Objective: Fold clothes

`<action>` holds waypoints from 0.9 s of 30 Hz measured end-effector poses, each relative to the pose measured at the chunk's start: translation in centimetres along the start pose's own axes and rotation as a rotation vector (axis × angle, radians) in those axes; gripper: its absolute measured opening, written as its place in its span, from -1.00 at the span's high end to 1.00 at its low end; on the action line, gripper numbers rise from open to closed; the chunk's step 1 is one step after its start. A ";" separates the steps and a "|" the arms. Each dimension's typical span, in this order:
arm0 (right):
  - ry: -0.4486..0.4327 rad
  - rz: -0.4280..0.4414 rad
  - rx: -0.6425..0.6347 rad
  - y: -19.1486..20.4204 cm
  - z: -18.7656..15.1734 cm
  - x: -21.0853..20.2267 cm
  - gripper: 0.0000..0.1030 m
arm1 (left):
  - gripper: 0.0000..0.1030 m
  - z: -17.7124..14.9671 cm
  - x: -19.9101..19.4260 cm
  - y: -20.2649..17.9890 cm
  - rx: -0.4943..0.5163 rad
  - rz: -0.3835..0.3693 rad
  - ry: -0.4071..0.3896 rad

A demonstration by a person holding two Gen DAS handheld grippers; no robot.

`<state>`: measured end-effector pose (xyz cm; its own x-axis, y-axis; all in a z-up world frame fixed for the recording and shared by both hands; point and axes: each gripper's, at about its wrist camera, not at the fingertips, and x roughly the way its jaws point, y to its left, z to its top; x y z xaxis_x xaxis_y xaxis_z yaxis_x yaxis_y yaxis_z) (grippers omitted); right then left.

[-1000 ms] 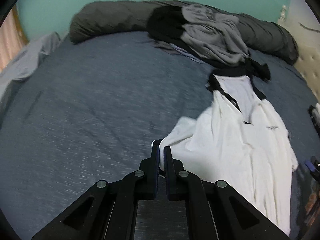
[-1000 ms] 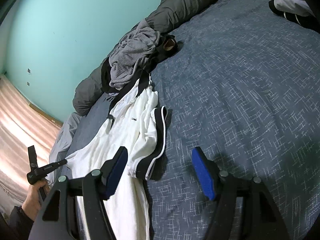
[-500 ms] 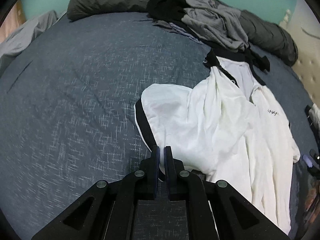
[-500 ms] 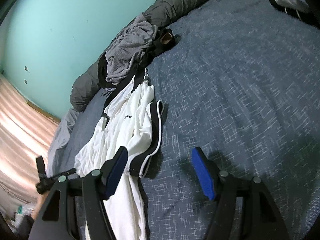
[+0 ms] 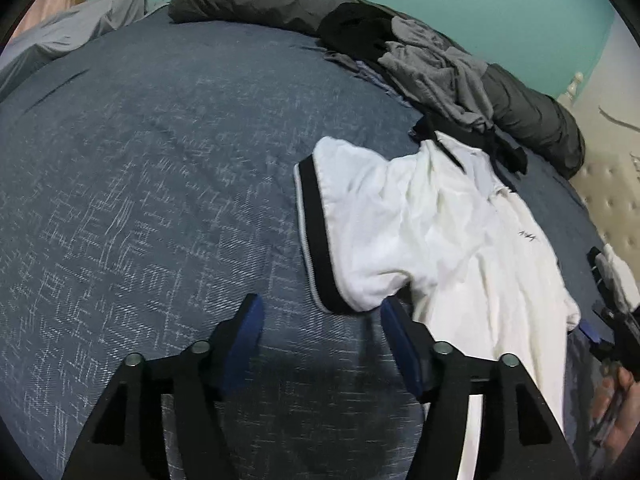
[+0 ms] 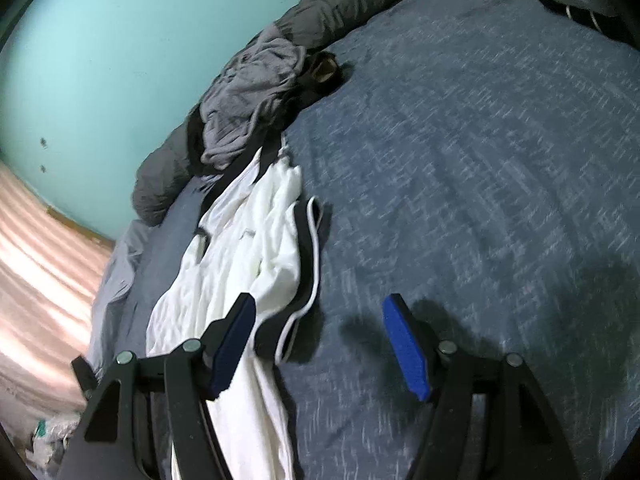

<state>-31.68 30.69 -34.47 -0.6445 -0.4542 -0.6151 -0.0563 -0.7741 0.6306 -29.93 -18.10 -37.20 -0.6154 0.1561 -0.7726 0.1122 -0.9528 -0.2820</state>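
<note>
my left gripper (image 5: 320,320) wide open, empty | shirt (image 5: 420,232) cuff just ahead | my right gripper (image 6: 316,328) wide open, empty, shirt at its left finger

Dim, cool indoor light; both fisheye views bow strongly and darken to black at the rims. Right wrist view smeared by motion blur. Soft gripper shadows fall on the blue bedspread (image 6: 500,208).

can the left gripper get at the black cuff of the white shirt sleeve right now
Probably yes. The left gripper is open, and the black cuff lies flat on the bedspread just beyond its tips, nothing between.
</note>
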 end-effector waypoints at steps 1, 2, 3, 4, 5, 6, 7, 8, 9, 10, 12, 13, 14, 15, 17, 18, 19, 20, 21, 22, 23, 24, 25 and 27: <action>-0.001 -0.015 -0.013 0.3 0.5 0.4 -0.31 | -0.49 0.0 -0.1 0.0 0.001 -0.001 0.001; 0.001 -0.026 -0.028 0.6 1.1 0.9 -0.31 | -0.50 0.0 -0.1 0.0 0.001 -0.003 0.002; 0.002 -0.038 -0.042 0.9 1.7 1.4 -0.31 | -0.51 0.0 -0.2 0.0 0.002 -0.004 0.003; 0.003 -0.049 -0.057 1.2 2.3 1.9 -0.31 | -0.51 0.0 -0.2 0.1 0.002 -0.006 0.004; 0.007 -0.061 -0.068 1.3 2.9 2.4 -0.31 | -0.52 0.0 -0.3 0.1 0.003 -0.007 0.005; 0.015 -0.072 -0.074 1.3 3.4 3.0 -0.31 | -0.56 0.0 -0.3 0.1 0.003 -0.009 0.006; 0.022 -0.083 -0.080 1.4 3.9 3.6 -0.31 | -0.59 0.0 -0.4 0.1 0.004 -0.010 0.007; 0.030 -0.095 -0.087 1.4 4.4 4.2 -0.31 | -0.59 0.0 -0.4 0.1 0.004 -0.011 0.008; 0.037 -0.106 -0.093 1.5 4.8 4.7 -0.31 | -0.61 0.0 -0.5 0.1 0.005 -0.013 0.009; 0.047 -0.115 -0.103 1.5 5.3 5.3 -0.31 | -0.62 0.0 -0.6 0.1 0.005 -0.014 0.010; 0.066 -0.113 -0.119 1.6 5.7 6.2 -0.31 | -0.65 0.0 -0.6 0.1 0.010 -0.012 0.011; 0.079 -0.113 -0.120 1.6 5.8 6.7 -0.31 | -0.67 0.0 -0.6 0.1 0.015 -0.008 0.010; 0.087 -0.113 -0.121 1.7 5.9 7.1 -0.31 | -0.67 0.1 -0.6 0.0 0.020 -0.003 0.010; 0.090 -0.112 -0.121 1.7 6.0 7.4 -0.31 | -0.67 0.1 -0.7 0.0 0.022 0.000 0.009; 0.092 -0.119 -0.125 1.9 6.1 7.9 -0.31 | -0.68 0.1 -0.8 0.1 0.017 -0.003 0.004; 0.087 -0.128 -0.130 2.0 6.1 8.1 -0.29 | -0.68 0.1 -0.9 0.2 0.016 -0.003 0.002; 0.086 -0.125 -0.134 2.1 6.1 8.2 -0.14 | -0.69 0.1 -1.0 0.3 0.015 -0.001 0.000; 0.091 -0.122 -0.143 2.3 6.1 8.5 -0.02 | -0.69 0.1 -1.1 0.3 0.013 -0.001 -0.002; 0.098 -0.121 -0.158 2.6 6.1 8.7 0.17 | -0.69 0.1 -1.2 0.4 0.011 -0.001 -0.003; 0.104 -0.120 -0.173 2.8 6.0 8.9 0.37 | -0.69 0.1 -1.2 0.4 0.010 -0.002 -0.005; 0.113 -0.116 -0.192 3.1 5.9 9.1 0.49 | -0.69 0.2 -1.2 0.4 0.010 -0.002 -0.006; 0.117 -0.117 -0.205 3.4 5.8 9.3 0.67 | -0.69 0.2 -1.2 0.4 0.011 -0.002 -0.006; 0.115 -0.123 -0.212 3.5 5.7 9.3 0.79 | -0.69 0.2 -1.2 0.4 0.012 0.000 -0.007; 0.101 -0.119 -0.209 3.4 5.8 9.0 0.92 | -0.69 0.2 -1.3 0.3 0.015 0.001 -0.008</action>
<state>-42.09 26.54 -35.14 -0.5631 -0.3883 -0.7295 0.0387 -0.8941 0.4461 -29.23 -18.65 -36.20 -0.6212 0.1534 -0.7685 0.1009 -0.9569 -0.2725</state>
